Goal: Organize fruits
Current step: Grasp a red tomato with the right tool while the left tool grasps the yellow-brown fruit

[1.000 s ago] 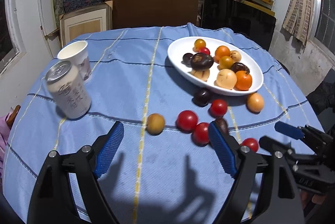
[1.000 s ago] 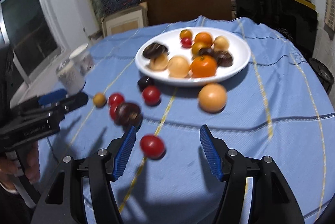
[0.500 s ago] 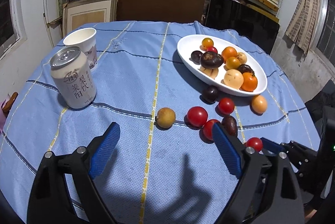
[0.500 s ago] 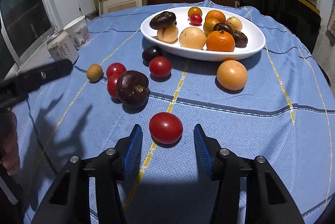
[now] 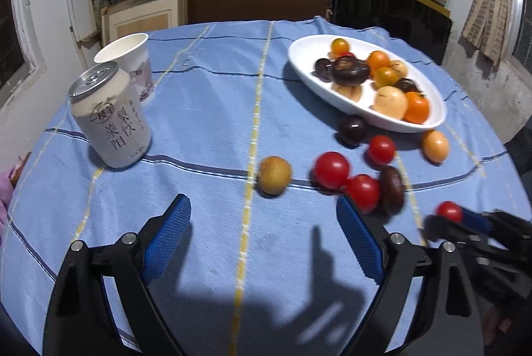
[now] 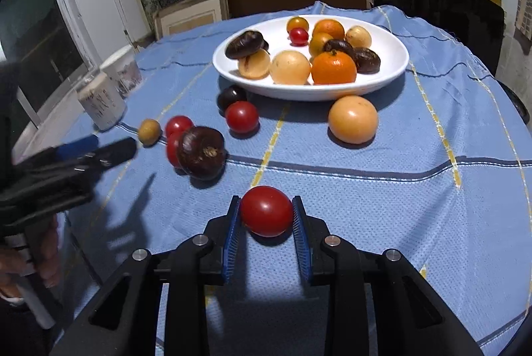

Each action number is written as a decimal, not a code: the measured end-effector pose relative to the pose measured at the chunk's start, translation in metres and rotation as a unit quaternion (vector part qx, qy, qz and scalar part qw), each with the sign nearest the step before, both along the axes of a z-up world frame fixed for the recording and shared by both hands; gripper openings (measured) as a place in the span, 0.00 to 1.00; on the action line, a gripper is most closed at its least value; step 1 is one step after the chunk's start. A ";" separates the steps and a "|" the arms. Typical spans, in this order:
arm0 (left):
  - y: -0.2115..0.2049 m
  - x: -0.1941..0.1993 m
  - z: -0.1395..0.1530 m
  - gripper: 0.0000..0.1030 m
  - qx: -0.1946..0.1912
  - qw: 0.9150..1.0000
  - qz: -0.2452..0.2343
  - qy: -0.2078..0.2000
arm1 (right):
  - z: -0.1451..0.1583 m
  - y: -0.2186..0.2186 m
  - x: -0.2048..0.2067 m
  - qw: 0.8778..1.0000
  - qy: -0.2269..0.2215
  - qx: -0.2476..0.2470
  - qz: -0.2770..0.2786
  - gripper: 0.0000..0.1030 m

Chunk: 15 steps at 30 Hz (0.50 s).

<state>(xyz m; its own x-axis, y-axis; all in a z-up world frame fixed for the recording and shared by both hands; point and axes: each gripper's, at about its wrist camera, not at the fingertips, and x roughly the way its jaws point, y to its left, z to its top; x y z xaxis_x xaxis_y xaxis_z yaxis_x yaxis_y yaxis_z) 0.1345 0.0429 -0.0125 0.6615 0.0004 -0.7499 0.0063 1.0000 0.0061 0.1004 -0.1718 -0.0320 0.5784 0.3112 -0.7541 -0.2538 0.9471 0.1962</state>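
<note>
My right gripper [image 6: 266, 216] is shut on a red tomato [image 6: 266, 211] that rests on the blue cloth; it also shows in the left wrist view as the red tomato [image 5: 449, 211] at the far right. A white oval plate [image 6: 392, 70] further back holds several fruits. Loose on the cloth lie a dark purple fruit [image 6: 201, 153], two more red tomatoes, a third tomato [image 6: 242, 117], a dark plum [image 6: 231, 96], a pale orange fruit [image 6: 353, 119] and a small tan fruit [image 5: 274, 175]. My left gripper [image 5: 262, 234] stands open and empty, just short of the tan fruit.
A drink can [image 5: 111, 119] and a white paper cup [image 5: 128, 65] stand at the left of the round table. Shelves, boxes and a dark screen [image 5: 392, 10] lie behind. A person's hand [image 6: 36, 256] holds the left gripper's handle.
My right gripper's fingers have closed in from either side onto the red tomato. My left gripper has sunk slightly toward the cloth, so the loose fruits sit nearer its fingers.
</note>
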 end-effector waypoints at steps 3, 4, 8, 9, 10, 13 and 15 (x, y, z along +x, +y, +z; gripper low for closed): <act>0.003 0.008 -0.008 0.85 0.030 0.999 0.017 -0.008 | 0.003 0.001 -0.003 1.000 -0.004 0.004 0.007 0.30; 0.004 0.011 -0.011 0.85 0.036 0.999 0.020 -0.009 | 0.004 0.002 -0.003 1.000 -0.004 0.004 0.008 0.30; 0.007 0.022 -0.018 0.85 0.012 1.000 0.015 0.012 | 0.004 0.002 -0.003 1.000 -0.003 0.004 0.009 0.30; 0.009 0.024 -0.018 0.85 0.005 1.000 0.016 0.015 | 0.004 0.002 -0.003 1.000 -0.003 0.004 0.010 0.30; 0.010 0.027 -0.019 0.84 -0.002 1.000 0.018 0.018 | 0.003 0.003 -0.004 1.000 -0.002 0.003 0.011 0.30; 0.015 0.033 -0.024 0.71 -0.019 0.999 0.027 0.032 | 0.001 0.004 -0.004 1.000 0.002 0.002 0.014 0.30; 0.017 0.036 -0.025 0.70 -0.021 0.999 0.031 0.033 | 0.001 0.005 -0.004 1.000 0.002 0.003 0.013 0.30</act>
